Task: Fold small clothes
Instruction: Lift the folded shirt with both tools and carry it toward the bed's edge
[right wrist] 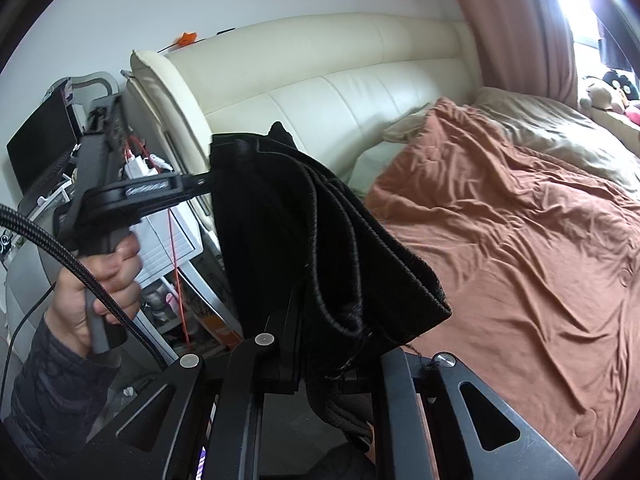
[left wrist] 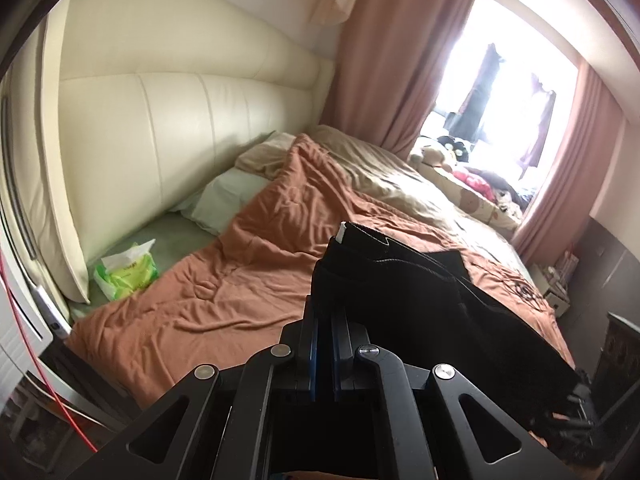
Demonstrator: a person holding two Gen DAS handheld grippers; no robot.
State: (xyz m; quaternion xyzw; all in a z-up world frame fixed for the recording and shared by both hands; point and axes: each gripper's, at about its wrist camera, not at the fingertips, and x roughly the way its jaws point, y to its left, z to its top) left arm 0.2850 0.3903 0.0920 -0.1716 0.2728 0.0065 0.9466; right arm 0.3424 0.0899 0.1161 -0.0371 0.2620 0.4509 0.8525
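A black garment (left wrist: 432,300) with an elastic waistband hangs in the air above the bed, stretched between both grippers. My left gripper (left wrist: 324,312) is shut on one end of its waistband, and the cloth trails away to the right. In the right wrist view the same black garment (right wrist: 288,232) hangs in folds, with my right gripper (right wrist: 316,344) shut on its lower edge. The left gripper's body (right wrist: 132,196) shows there too, held by a person's hand (right wrist: 100,284), pinching the garment's far top corner.
An orange-brown quilt (left wrist: 248,272) covers the bed, with a beige blanket (left wrist: 384,176) beyond it and a cream padded headboard (left wrist: 160,120). A green tissue pack (left wrist: 128,272) lies near the pillows. Soft toys (left wrist: 444,152) sit by the bright window. A cluttered white shelf (right wrist: 168,248) stands left of the bed.
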